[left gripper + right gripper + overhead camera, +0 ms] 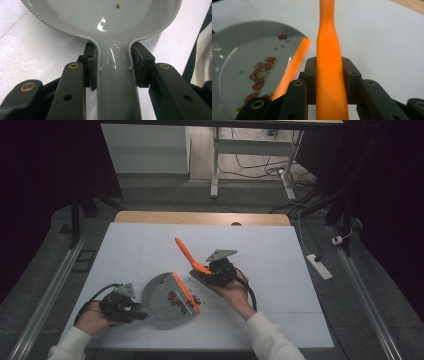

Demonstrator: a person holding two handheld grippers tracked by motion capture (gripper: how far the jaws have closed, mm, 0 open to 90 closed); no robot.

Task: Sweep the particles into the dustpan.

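A grey dustpan [159, 292] with an orange lip [186, 292] lies on the white table near its front left. Red beans [175, 299] and small green bits lie in the pan. My left gripper [136, 313] is shut on the dustpan's handle [115, 80], with the left gripper [115, 66] pads pressing both sides. My right gripper [214, 272] is shut on an orange brush handle [186, 252], just right of the pan's lip. In the right gripper view, the brush handle [328, 52] runs up between the right gripper [329, 72] jaws, with the dustpan [242, 45] and beans [260, 73] at left.
A few red beans [196, 299] lie on the white table cover [270, 270] by the orange lip. The brush's dark bristles [204, 281] rest near them. A wooden table edge [200, 217] runs along the back, with desk legs and cables on the floor beyond.
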